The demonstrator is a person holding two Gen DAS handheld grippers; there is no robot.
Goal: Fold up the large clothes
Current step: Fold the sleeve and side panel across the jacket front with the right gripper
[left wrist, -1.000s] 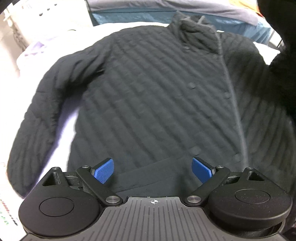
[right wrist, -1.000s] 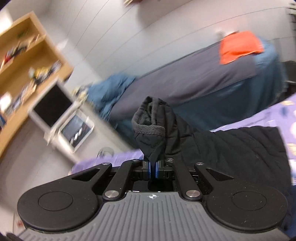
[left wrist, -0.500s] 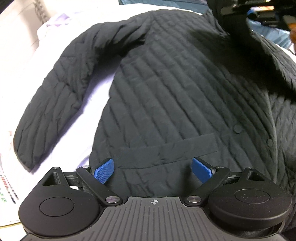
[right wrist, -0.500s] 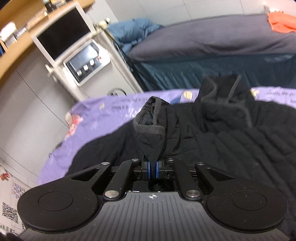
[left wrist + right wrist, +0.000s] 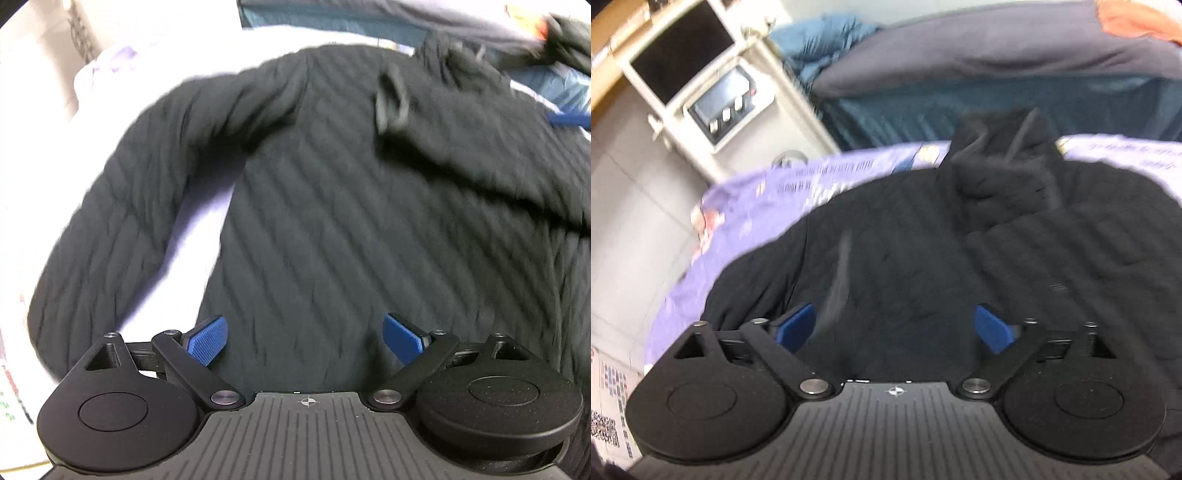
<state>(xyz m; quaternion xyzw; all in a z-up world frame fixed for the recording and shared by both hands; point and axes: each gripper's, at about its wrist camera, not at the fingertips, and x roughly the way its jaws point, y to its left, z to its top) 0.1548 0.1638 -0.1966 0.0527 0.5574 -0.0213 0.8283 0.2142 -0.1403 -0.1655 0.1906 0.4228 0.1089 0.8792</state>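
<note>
A black quilted jacket (image 5: pixel 332 229) lies spread front-up on a pale purple sheet (image 5: pixel 192 221). Its left sleeve (image 5: pixel 122 229) stretches out to the left; its right sleeve (image 5: pixel 461 147) lies folded across the chest, cuff (image 5: pixel 391 99) near the collar. My left gripper (image 5: pixel 304 336) is open and empty, just above the jacket's lower front. In the right wrist view the jacket (image 5: pixel 923 266) fills the middle, collar (image 5: pixel 1001 147) at the far edge. My right gripper (image 5: pixel 895 326) is open and empty over it.
A bed with a grey cover (image 5: pixel 997 55) and blue skirt stands beyond the purple sheet (image 5: pixel 768 195). A white cabinet with a control panel (image 5: pixel 713 99) stands at the back left. An orange cloth (image 5: pixel 1137 18) lies on the bed.
My right gripper opened and let go of the sleeve cuff, which now lies on the jacket's chest. My left gripper stayed open and shifted slightly over the lower front.
</note>
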